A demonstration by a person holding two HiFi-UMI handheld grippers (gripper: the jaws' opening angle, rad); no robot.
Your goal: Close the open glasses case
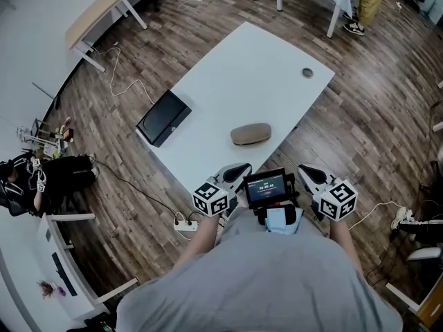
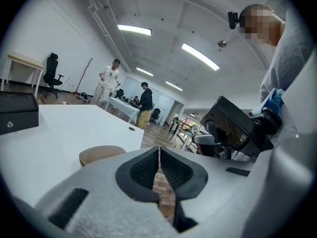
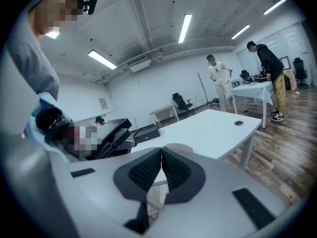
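A tan oval glasses case (image 1: 250,134) lies near the front of the white table (image 1: 256,75); from above its lid appears down. Both grippers hang off the table's near edge, close to my chest and well short of the case. My left gripper (image 1: 239,168) is shut with nothing in it, and so is my right gripper (image 1: 304,169). The left gripper view has the pads pressed together (image 2: 159,155) and the case (image 2: 101,154) just beyond on the left. In the right gripper view the gripper (image 3: 161,155) is shut too, with the case (image 3: 181,147) peeking over the jaws.
A black box (image 1: 163,118) sits at the table's left edge, and a cable hole (image 1: 307,72) is at the far right corner. A small screen (image 1: 266,187) is mounted at my chest between the grippers. A power strip (image 1: 185,223) lies on the wooden floor. People stand at a far table (image 3: 250,88).
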